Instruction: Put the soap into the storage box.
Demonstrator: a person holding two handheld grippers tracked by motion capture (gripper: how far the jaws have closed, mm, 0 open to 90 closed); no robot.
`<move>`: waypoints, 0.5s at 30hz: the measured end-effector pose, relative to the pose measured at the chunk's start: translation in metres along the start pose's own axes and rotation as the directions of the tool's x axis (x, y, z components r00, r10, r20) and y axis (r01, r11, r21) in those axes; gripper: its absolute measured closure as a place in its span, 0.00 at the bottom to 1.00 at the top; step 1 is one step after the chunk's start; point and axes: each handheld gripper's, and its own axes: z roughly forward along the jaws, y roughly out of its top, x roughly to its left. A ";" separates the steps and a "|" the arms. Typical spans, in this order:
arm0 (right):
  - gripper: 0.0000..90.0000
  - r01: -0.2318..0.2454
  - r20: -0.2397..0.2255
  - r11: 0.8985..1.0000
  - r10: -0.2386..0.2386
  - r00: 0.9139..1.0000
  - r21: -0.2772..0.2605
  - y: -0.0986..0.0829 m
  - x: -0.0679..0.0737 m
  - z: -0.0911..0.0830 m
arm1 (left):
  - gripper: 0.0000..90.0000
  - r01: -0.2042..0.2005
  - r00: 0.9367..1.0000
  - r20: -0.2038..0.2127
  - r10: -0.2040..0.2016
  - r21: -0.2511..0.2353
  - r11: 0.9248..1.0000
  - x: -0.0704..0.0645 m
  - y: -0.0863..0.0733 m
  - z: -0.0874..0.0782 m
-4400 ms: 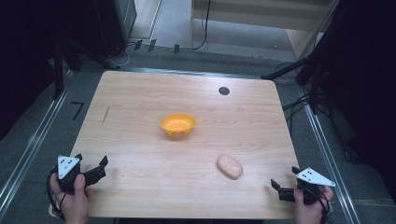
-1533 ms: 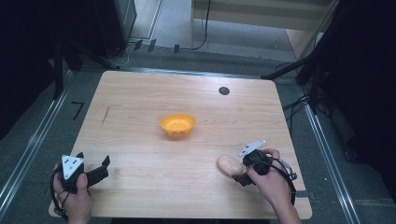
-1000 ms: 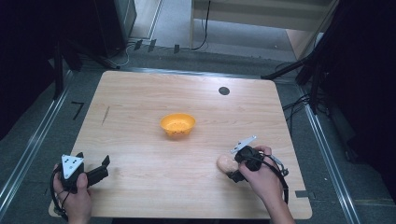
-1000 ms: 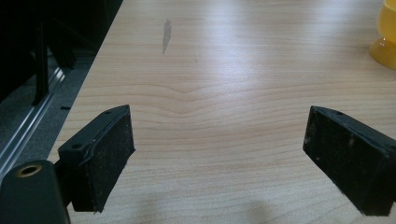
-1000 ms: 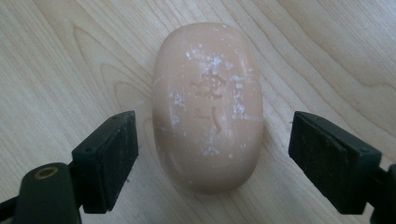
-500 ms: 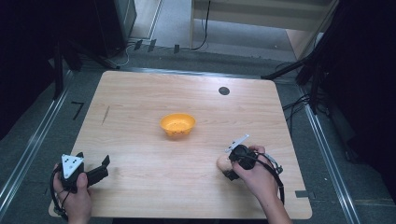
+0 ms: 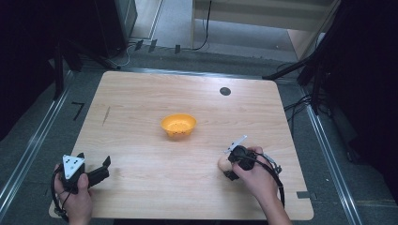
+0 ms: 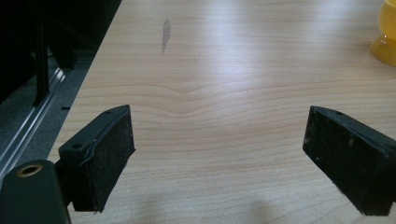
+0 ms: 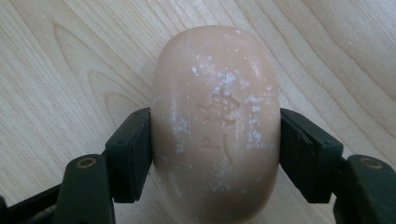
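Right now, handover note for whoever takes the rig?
Right hand-held gripper: jaws closed on both sides of the peach soap bar, which lies on the table near its right front.
Left hand-held gripper: open, empty, at the left front corner.
Orange bowl: mid-table, looks empty.
Done: soap gripped.
Left: lift it; probably into the bowl.

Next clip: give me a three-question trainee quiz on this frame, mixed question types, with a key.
1. True or false: the right gripper has its fingers against both sides of the soap bar.
2. The left gripper is: A open over bare table, B shut on a spoon, C inside the bowl.
3. Fill in: the orange bowl sits near the table's ____.

Key: 1 true; 2 A; 3 middle.
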 end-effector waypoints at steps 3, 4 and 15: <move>0.37 0.005 -0.002 1.000 -0.005 1.000 0.001 0.000 0.000 0.000 | 0.10 -0.002 1.000 -0.002 0.002 0.002 1.000 0.000 0.000 0.000; 0.37 0.006 0.000 1.000 -0.006 1.000 0.001 0.000 0.000 0.000 | 0.10 -0.002 1.000 -0.004 0.002 0.002 1.000 0.000 0.000 0.000; 0.37 0.022 0.000 1.000 -0.022 1.000 -0.004 -0.001 0.000 0.001 | 0.10 -0.002 1.000 0.003 0.002 0.006 1.000 0.000 0.000 0.000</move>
